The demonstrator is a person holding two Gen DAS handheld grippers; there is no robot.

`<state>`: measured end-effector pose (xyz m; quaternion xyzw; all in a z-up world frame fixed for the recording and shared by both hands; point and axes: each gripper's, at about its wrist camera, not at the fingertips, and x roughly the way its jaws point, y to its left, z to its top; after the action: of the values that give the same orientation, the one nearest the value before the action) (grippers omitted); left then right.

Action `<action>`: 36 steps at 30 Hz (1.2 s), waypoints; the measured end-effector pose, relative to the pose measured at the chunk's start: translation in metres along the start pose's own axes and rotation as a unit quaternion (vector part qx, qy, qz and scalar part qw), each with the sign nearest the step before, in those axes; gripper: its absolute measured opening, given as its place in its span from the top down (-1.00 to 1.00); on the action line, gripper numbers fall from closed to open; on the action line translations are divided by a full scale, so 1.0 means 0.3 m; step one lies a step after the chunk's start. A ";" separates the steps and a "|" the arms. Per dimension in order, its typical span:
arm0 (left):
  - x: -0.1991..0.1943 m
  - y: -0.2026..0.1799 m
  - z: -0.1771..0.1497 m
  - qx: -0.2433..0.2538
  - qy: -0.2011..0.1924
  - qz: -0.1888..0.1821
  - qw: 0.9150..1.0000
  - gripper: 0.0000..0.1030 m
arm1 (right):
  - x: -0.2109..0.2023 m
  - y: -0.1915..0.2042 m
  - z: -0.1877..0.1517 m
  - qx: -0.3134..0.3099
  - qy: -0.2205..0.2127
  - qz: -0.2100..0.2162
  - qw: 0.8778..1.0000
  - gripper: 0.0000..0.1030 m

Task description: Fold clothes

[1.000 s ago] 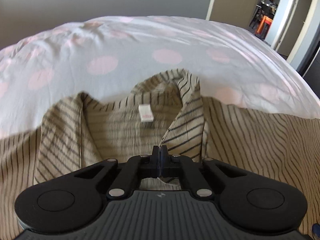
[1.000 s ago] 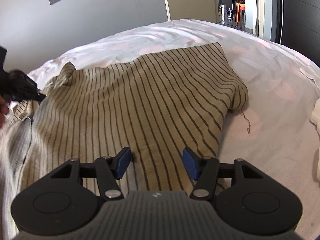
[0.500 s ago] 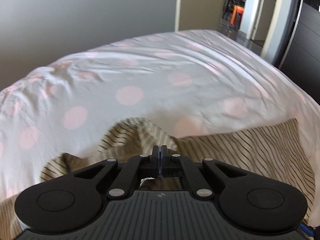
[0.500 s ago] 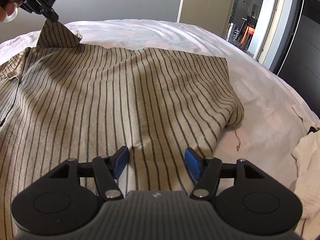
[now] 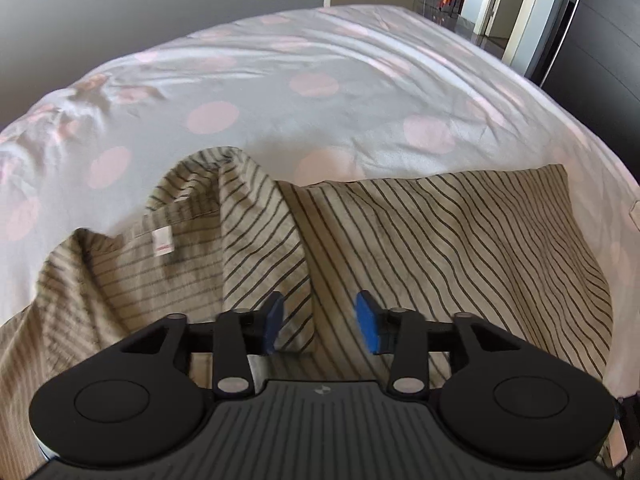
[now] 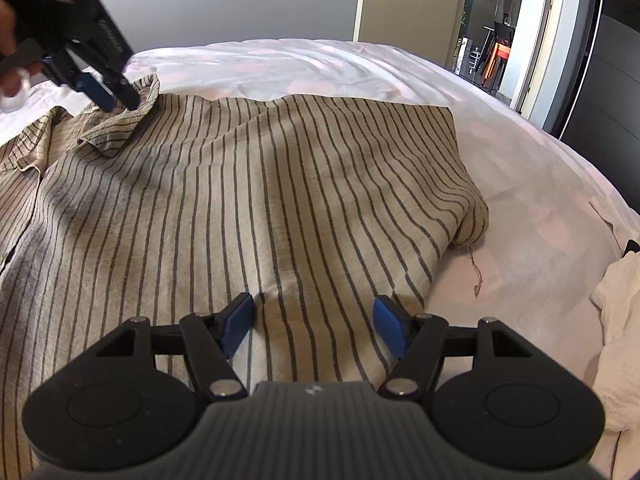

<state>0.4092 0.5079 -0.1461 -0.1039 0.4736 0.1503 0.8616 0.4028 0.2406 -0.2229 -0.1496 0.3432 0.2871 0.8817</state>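
My left tool (image 5: 319, 322) stands wide open, empty, with the striped shirt's (image 6: 280, 200) collar (image 5: 256, 216) just above it in the frame. My right tool (image 6: 314, 326), also open and empty, hovers over the shirt's body at lower centre.

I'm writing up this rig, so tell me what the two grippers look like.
Both match: the left gripper and right gripper have matte black ribbed bodies, two round black discs, silver pivot bolts, a small logo, and black fingers with blue pads.

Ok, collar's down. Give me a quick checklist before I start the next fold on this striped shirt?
1. Left gripper open, holding nothing: ok.
2. Right gripper open over the beige striped shirt: ok.
3. Shirt body lying flat: ok, light wrinkles.
4. Collar flat: not ok, bunched.
5. White cloth at the bed's right edge clear of the shirt: ok.
6. Left sleeve position: cannot tell.
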 end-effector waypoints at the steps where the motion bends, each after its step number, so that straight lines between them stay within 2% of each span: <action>1: -0.037 0.010 -0.023 -0.004 -0.003 0.001 1.000 0.17 | -0.004 -0.002 0.003 0.002 -0.002 0.001 1.000 -0.34; 6: -0.247 0.070 -0.182 -0.031 -0.019 0.013 0.999 0.17 | -0.040 -0.002 0.014 0.001 -0.009 0.014 1.000 -0.34; 12: -0.525 0.164 -0.471 -0.072 -0.018 0.045 0.996 0.17 | -0.140 0.015 0.033 -0.003 -0.030 0.049 0.998 -0.34; 18: -0.785 0.275 -0.807 -0.143 -0.023 0.088 0.986 0.14 | -0.282 0.014 -0.012 0.003 -0.024 0.093 0.995 -0.34; 23: -0.931 0.331 -1.070 -0.169 0.006 0.126 0.977 0.13 | -0.422 -0.001 -0.099 0.021 -0.006 0.114 0.993 -0.34; 27: -0.991 0.373 -1.249 -0.215 0.029 0.147 0.965 0.08 | -0.532 -0.008 -0.181 0.036 0.012 0.130 0.991 -0.34; 32: -0.964 0.397 -1.386 -0.249 0.035 0.145 0.957 0.08 | -0.648 0.004 -0.324 0.057 0.042 0.163 0.984 -0.34; 36: -0.935 0.422 -1.481 -0.279 0.042 0.140 0.949 0.09 | -0.722 -0.004 -0.394 0.076 0.039 0.177 0.981 -0.34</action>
<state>-0.1267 0.4382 -0.1485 -0.2788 0.4583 0.3905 0.7482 0.2122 0.0977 -0.1583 -0.0298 0.4189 0.4055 0.8119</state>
